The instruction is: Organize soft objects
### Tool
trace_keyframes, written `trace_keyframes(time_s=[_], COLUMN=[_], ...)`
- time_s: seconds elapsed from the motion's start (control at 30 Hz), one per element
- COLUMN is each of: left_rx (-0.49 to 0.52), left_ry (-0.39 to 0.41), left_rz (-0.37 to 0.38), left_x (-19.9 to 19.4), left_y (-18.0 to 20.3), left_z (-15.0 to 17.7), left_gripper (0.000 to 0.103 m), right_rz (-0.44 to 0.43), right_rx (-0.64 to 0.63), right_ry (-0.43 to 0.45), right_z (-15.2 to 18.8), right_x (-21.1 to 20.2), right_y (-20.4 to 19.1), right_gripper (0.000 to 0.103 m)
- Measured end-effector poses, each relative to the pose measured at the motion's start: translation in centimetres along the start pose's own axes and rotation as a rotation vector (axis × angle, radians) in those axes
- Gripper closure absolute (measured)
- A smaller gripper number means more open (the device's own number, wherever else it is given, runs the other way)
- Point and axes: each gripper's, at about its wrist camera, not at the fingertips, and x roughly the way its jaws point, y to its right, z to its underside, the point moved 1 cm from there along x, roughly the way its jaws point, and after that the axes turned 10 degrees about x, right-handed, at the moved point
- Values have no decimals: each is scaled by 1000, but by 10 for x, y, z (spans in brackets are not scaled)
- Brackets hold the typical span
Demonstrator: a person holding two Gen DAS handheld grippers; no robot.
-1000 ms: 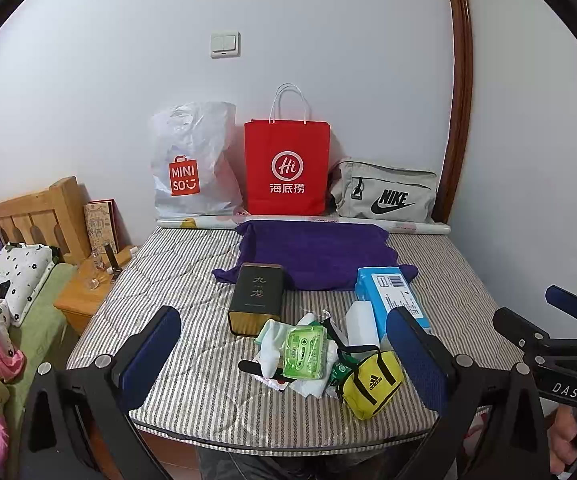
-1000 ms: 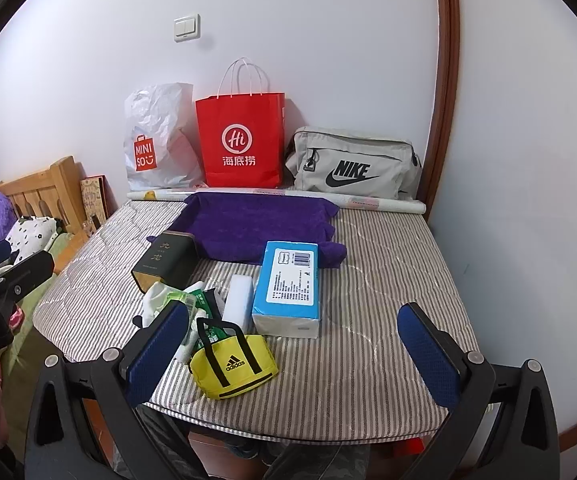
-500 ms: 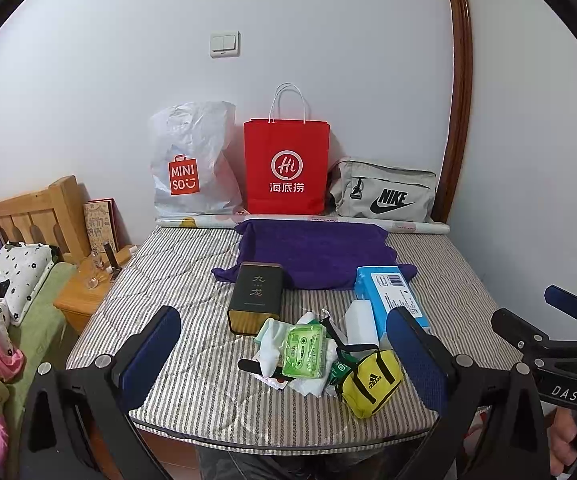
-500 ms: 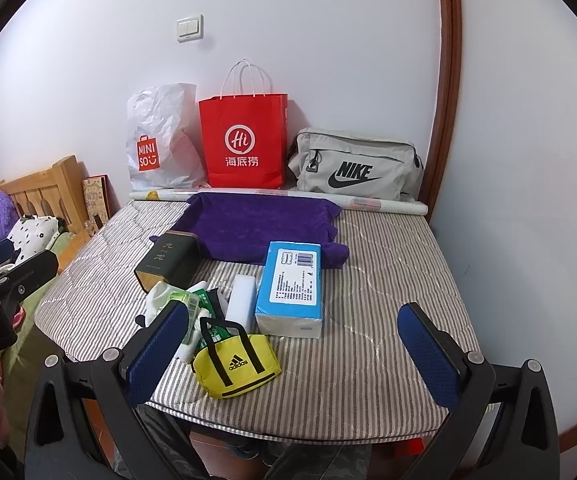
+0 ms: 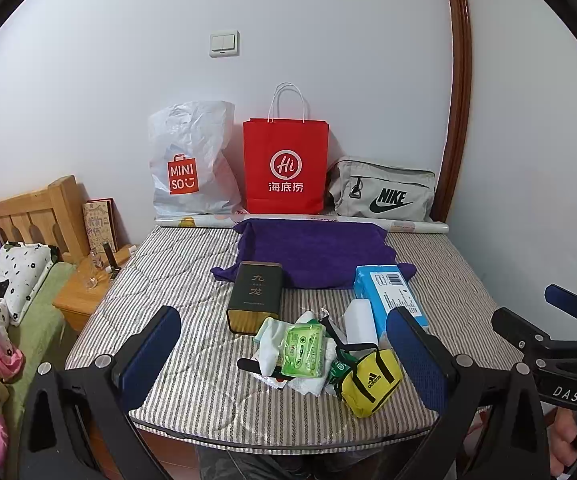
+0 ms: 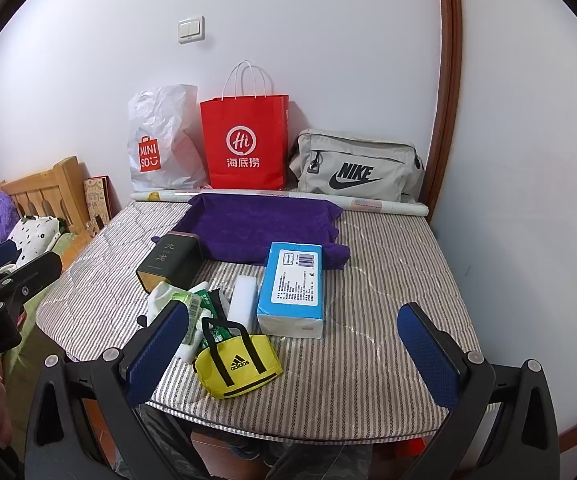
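Meanwhile left gripper (image 5: 284, 354) and right gripper (image 6: 294, 350) hover wide apart-jawed above the yellow pouch (image 6: 238, 362)

Grey-and-white striped quilted mattress (image 6: 368, 280); deep purple fuzzy towel (image 6: 256, 224); small yellow fabric bag, black straps (image 6: 240, 364); my claw pads (image 6: 156, 352) blue.
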Motion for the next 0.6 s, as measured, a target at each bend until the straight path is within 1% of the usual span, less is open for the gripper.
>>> trace_keyframes(time_s=[0.13, 0.3, 0.43, 0.6], left_rx=[-1, -12, -22, -34], left_ry=[1, -24, -60, -140], left_rz=[3, 7, 17, 29], left_x=[2, 12, 30, 62], left_y=[0, -2, -8, -18], left_z=[0, 3, 7, 15], left_gripper=[0, 0, 0, 0], right_rz=[-7, -17, -46, -80], right_rx=[-4, 4, 2, -30], right_ry=[0, -19, -31, -70], right_z=[0, 3, 8, 20], right_x=[1, 14, 30, 64], right_y=[0, 4, 6, 2], right_gripper=[0, 0, 0, 0])
